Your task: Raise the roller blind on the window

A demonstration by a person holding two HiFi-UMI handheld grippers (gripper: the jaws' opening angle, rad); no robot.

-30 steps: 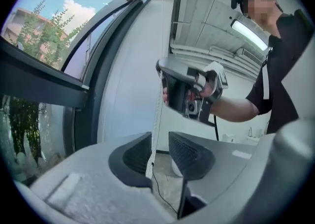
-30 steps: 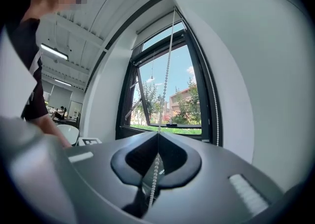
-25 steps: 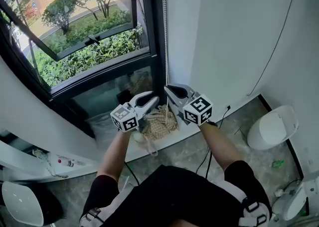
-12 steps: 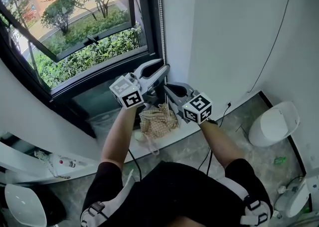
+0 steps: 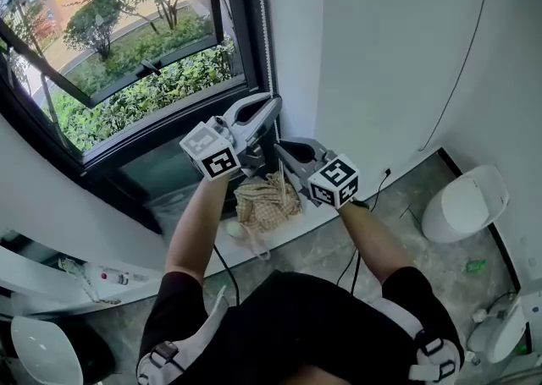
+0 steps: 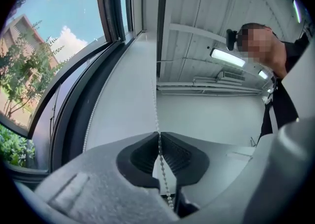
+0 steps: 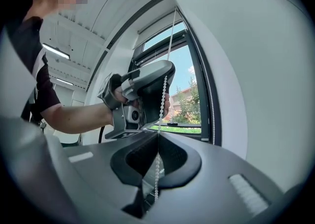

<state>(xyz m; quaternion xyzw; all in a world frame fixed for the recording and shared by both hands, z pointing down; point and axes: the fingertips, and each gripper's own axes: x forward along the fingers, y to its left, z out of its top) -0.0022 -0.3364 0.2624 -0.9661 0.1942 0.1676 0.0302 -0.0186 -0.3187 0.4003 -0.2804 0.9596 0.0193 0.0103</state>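
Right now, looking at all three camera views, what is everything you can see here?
Window: one, dark frame, upper left, greenery outside.
Bead chain: one, white, along the window's right edge, through both grippers.
Checked cloth: one, beige, low sill under the grippers.
Rounded container: one, white, floor at right.
Wall: one, white, right of the window.
Left gripper: one, grey, jaws closing with the bead chain between them.
Right gripper: one, grey, shut on the bead chain lower down.
Forearms: two, bare, behind the grippers.
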